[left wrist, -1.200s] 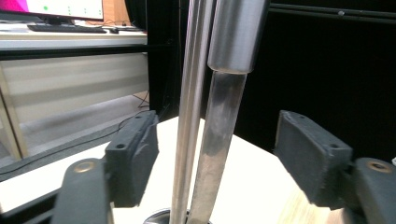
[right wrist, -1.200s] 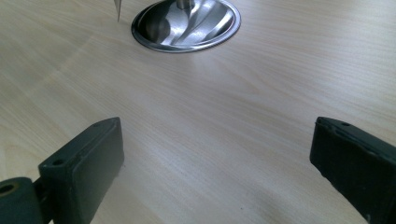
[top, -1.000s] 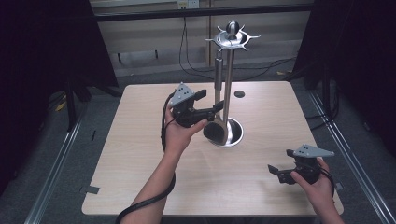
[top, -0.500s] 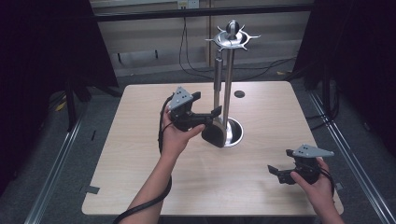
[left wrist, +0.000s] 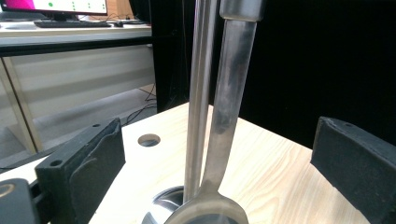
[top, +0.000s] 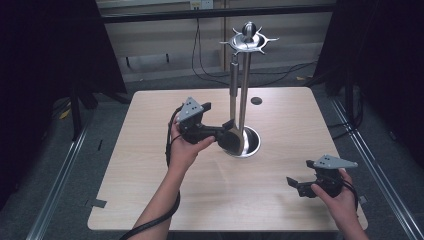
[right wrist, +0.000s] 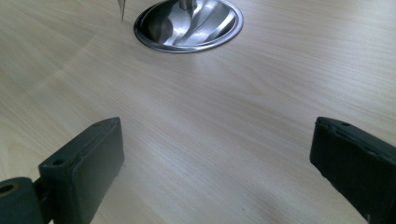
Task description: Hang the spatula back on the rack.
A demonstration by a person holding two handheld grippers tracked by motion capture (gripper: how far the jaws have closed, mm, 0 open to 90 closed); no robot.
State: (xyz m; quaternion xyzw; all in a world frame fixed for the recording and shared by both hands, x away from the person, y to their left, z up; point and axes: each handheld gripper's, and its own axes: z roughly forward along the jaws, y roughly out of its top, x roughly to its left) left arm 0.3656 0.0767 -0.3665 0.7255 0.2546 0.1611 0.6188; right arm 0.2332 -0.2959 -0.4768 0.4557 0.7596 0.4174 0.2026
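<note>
L gripper [top: 225,134] jaws just opened wide, ladle [left wrist: 224,121] btwn them but free, hangs off stand [top: 243,90]. R gripper [top: 300,186] wide, empty, parked near table [top: 150,200] edge.

A lab or recording room — black curtains [top: 55,55] hang on both sides of the pale wooden tabletop [top: 150,190], loose cables [top: 200,55] run along the back wall, and a desk with a monitor [left wrist: 56,5] stands beyond.
</note>
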